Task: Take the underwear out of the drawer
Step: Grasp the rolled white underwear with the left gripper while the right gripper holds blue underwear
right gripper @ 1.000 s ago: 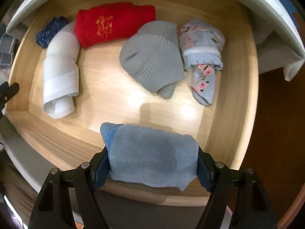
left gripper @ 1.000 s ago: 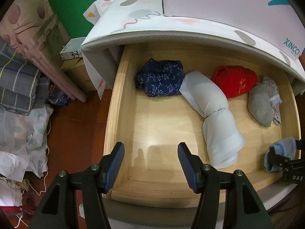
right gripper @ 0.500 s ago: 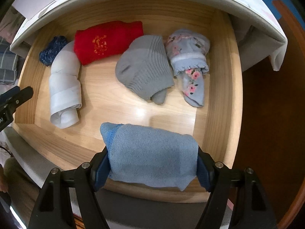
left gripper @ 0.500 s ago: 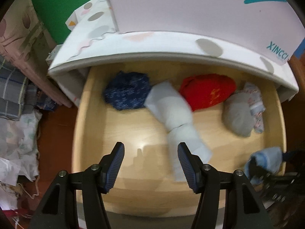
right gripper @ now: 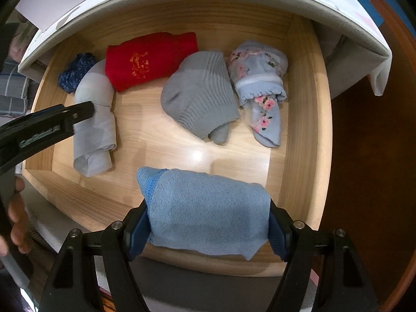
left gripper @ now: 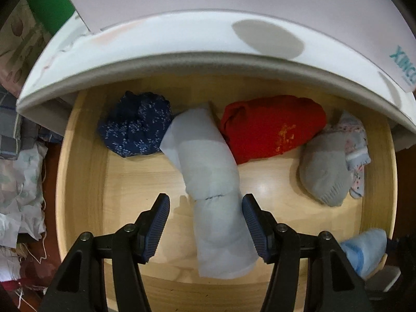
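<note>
Right claw [right gripper: 208,230] is clamped on a rolled light-blue underwear piece [right gripper: 208,213], held over the front edge of the wooden drawer [right gripper: 301,119]. Left claw [left gripper: 205,221] stands apart, its jaws straddling the long white roll [left gripper: 208,171] on the drawer floor without pressing it. Behind lie the red bundle [left gripper: 270,127], then a grey knit piece [left gripper: 325,166], a navy speckled bundle [left gripper: 135,127] and a small floral piece [right gripper: 260,83] against the right wall.

floor [right gripper: 364,156]: dark reddish wood | wall [left gripper: 49,2]: green | mattress [left gripper: 182,39]: white, patterned | light: indoor glare
</note>
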Action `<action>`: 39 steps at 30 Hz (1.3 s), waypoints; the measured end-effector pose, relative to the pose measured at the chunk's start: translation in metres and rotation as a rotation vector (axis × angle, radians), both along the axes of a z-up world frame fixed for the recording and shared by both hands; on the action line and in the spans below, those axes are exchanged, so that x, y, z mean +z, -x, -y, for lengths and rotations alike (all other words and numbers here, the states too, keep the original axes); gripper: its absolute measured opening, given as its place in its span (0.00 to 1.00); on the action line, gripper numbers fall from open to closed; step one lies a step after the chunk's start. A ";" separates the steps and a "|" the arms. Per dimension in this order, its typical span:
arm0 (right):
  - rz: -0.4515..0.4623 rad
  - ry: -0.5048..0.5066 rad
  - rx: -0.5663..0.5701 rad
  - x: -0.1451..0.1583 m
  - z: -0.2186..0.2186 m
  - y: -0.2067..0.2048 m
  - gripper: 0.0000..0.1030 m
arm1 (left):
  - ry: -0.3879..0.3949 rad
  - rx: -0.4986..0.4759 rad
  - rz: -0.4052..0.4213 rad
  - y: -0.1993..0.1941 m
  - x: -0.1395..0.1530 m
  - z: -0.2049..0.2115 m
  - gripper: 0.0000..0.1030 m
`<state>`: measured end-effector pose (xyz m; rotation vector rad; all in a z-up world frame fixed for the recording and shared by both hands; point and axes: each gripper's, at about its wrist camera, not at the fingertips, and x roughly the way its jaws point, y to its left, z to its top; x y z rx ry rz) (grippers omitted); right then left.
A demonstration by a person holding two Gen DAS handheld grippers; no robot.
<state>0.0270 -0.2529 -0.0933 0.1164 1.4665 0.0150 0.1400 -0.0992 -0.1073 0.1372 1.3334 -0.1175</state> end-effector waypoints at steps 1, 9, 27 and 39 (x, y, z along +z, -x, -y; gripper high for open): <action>-0.001 -0.004 -0.002 0.001 0.001 0.000 0.70 | 0.006 0.009 -0.015 -0.003 -0.003 0.000 0.58; -0.007 -0.015 0.003 0.001 0.003 -0.002 0.70 | 0.016 0.094 -0.123 -0.022 -0.024 -0.001 0.58; -0.008 -0.023 -0.001 -0.001 -0.001 -0.002 0.71 | 0.033 0.085 -0.226 -0.031 -0.041 -0.017 0.37; -0.011 -0.012 0.001 -0.002 -0.002 -0.003 0.71 | 0.037 0.051 -0.198 -0.008 -0.013 -0.054 0.32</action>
